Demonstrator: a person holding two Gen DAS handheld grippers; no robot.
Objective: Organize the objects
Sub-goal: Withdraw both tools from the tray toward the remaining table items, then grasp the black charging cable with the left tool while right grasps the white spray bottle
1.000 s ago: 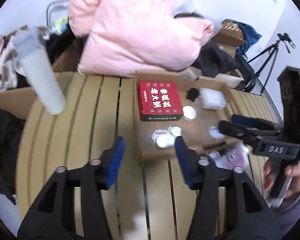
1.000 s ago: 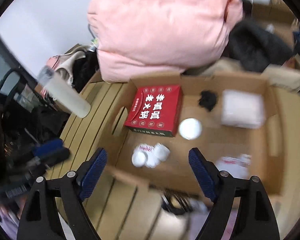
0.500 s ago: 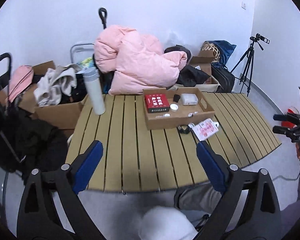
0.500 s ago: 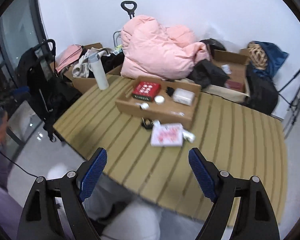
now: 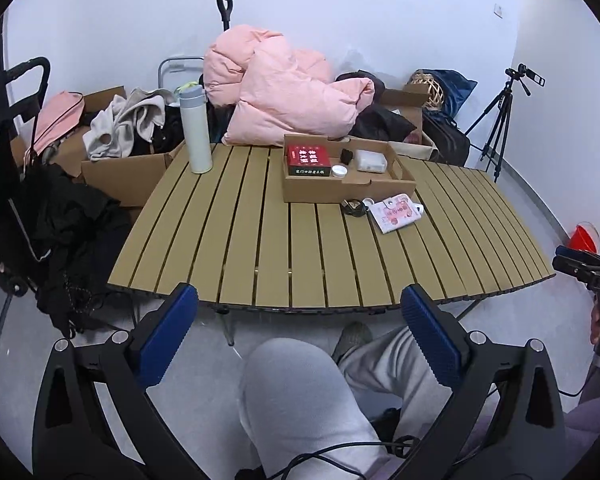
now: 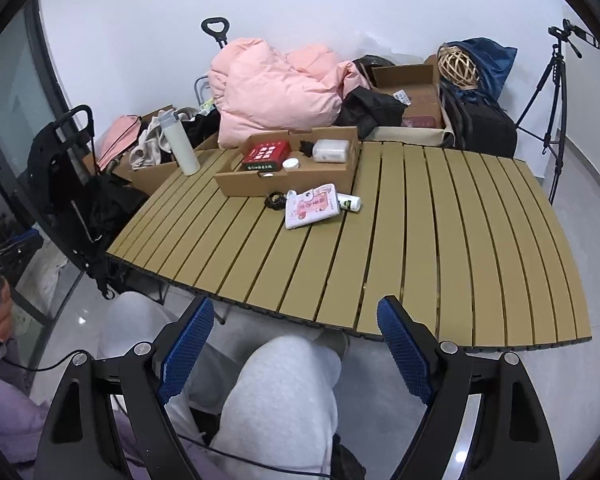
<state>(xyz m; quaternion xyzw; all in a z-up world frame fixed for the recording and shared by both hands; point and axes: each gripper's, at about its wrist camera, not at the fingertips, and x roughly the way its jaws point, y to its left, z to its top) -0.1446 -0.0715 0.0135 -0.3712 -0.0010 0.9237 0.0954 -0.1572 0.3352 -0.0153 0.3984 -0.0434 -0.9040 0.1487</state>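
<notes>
**Off the table's near edge, both tools held apart and empty**

Above the person's grey-clad knees, the left tool has its blue fingers spread wide with nothing between them, short of the table. The right tool is likewise spread and empty, hanging before the table's near edge. Farther out on the slatted top sits an open cardboard box, holding a red box, a small round white lid, a small black item and a white container. Just in front of the cardboard box, on the slats, lie a black coiled item, a pink-printed pouch and a small white bottle touching the pouch. A tall white flask stands upright at the far left corner, well apart from them.
</notes>
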